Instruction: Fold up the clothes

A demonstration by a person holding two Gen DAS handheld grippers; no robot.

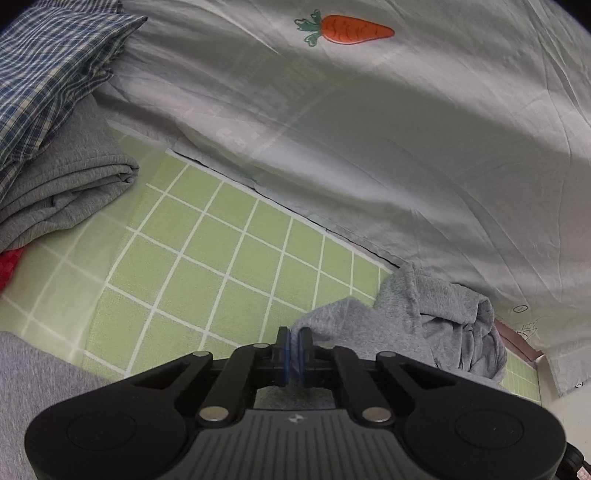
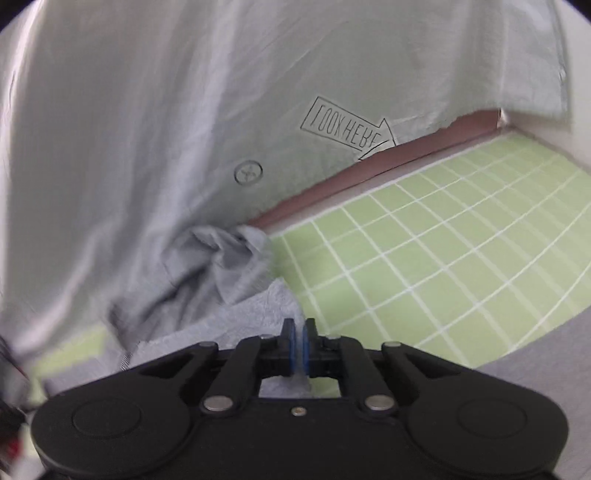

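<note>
A crumpled light grey garment [image 1: 424, 325] lies on the green checked sheet [image 1: 221, 258], against the edge of a pale quilt. My left gripper [image 1: 294, 347] sits at the garment's left edge. Its blue pads are closed to a sliver, with grey fabric showing between and beneath them. In the right wrist view the same grey garment [image 2: 221, 266] bunches up just ahead of my right gripper [image 2: 299, 343]. That gripper's pads are also pressed together on a fold of the grey fabric. This view is somewhat blurred.
A pale grey quilt [image 1: 369, 129] with a carrot print [image 1: 343, 29] fills the far side. At the left stand a folded plaid shirt [image 1: 48, 66] on a folded grey garment [image 1: 66, 184], with something red [image 1: 9, 264] below. A brown ledge [image 2: 369, 173] borders the green sheet [image 2: 443, 240].
</note>
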